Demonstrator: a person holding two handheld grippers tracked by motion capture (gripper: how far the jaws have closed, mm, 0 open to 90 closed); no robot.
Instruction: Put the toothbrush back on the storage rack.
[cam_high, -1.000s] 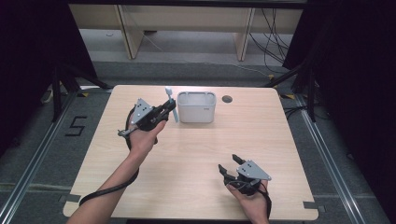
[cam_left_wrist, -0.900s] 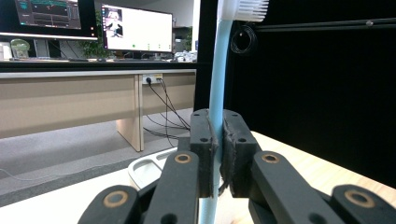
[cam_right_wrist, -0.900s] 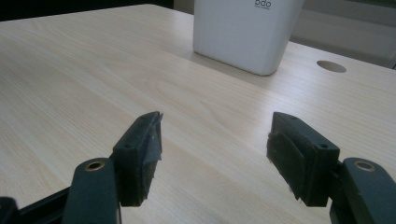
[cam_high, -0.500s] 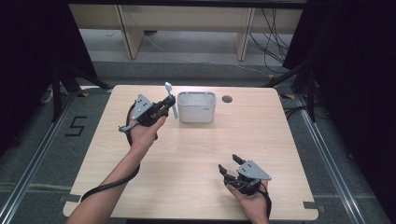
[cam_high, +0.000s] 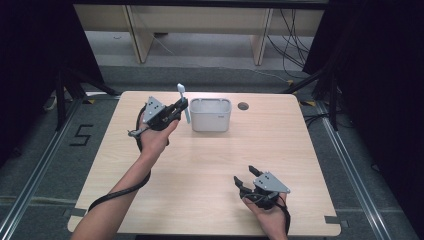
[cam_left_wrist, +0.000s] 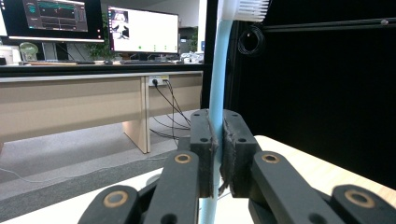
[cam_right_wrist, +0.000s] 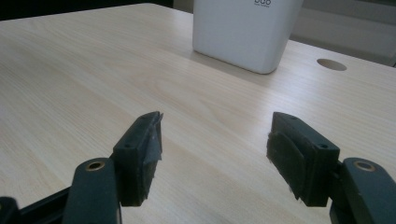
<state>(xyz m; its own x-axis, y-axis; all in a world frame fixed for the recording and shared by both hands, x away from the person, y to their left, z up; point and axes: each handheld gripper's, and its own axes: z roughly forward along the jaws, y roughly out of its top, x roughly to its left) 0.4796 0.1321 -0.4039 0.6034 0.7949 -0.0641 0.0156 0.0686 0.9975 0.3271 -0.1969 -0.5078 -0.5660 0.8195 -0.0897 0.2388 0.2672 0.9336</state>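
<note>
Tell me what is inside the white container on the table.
From the high view, the white container looks empty where its inside shows; the near wall hides the bottom. The light blue toothbrush is outside it, upright beside its left wall, clamped in the left gripper.

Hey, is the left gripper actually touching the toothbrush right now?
Touching. In the left gripper view, the left gripper has both jaws pressed against the light blue toothbrush handle, with no gap on either side; the brush stands upright, bristles at the top.
</note>
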